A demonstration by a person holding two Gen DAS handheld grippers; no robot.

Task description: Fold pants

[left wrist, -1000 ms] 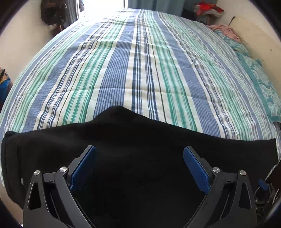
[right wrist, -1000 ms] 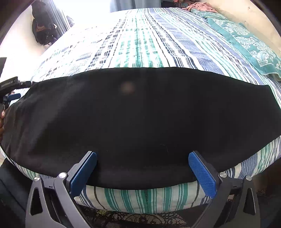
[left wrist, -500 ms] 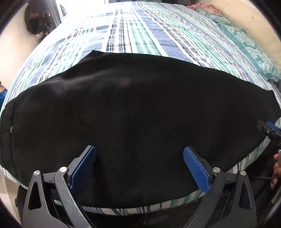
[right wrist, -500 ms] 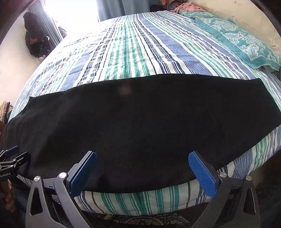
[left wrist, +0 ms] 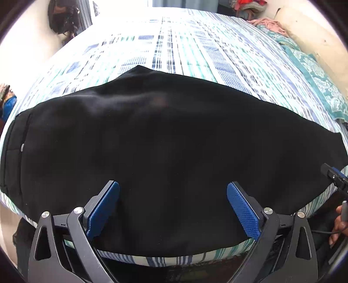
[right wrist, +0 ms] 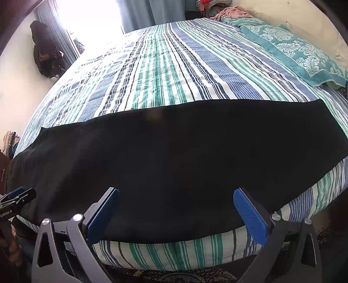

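The black pants hid every seam in flat shadow, and only a faint waistband showed at the left edge of the left wrist view. A pale blurred smudge sat above centre there, perhaps on the lens. The right gripper was cut off at the right edge, as was the left gripper at the lower left of the right wrist view. The window at upper left was blown out white.

Striped bedspread beyond the pants lies open; teal pillows line its right edge.
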